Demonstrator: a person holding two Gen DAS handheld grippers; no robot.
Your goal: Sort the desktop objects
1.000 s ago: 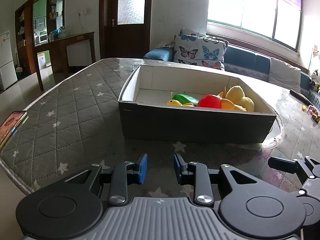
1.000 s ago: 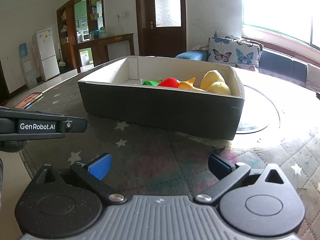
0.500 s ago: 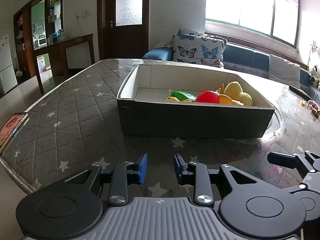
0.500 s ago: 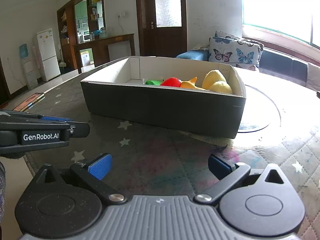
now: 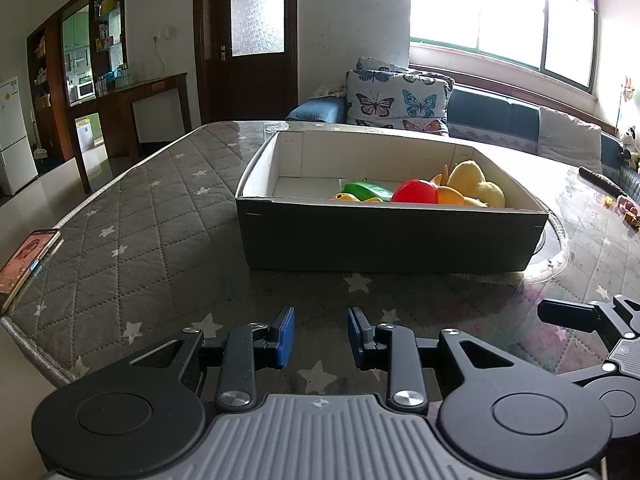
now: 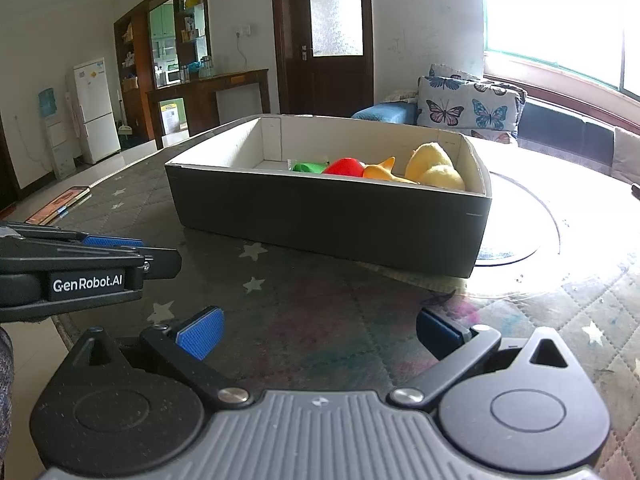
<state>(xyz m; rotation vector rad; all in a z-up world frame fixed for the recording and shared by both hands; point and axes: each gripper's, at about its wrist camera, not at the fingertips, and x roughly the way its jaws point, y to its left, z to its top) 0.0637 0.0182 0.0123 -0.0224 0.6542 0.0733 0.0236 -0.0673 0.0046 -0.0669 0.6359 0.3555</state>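
1. Grey quilted star-patterned surface [image 5: 132, 216] carries everything; a phone [image 5: 28, 264] lies at its near left edge.
2. Dark cardboard box with white lining [image 5: 392, 236] sits centre, holding a yellow plush toy [image 5: 476, 184], red plastic fruit [image 5: 414, 192], a green plastic piece [image 5: 366, 190] and orange pieces.
3. Left gripper [image 5: 321, 336] hangs partly open and empty; right gripper [image 6: 318, 334] gapes wide, empty.
4. Sorting looks finished or paused; next calls for a loose object, none visible.

A dark box [image 5: 392, 240] with white inner walls stands open on the desk, a little far from the near edge. Inside, at its right part, lie toys close together: a green piece [image 5: 366, 191], a red round one [image 5: 415, 192], an orange one [image 5: 452, 195] and a yellow plush [image 5: 476, 182].
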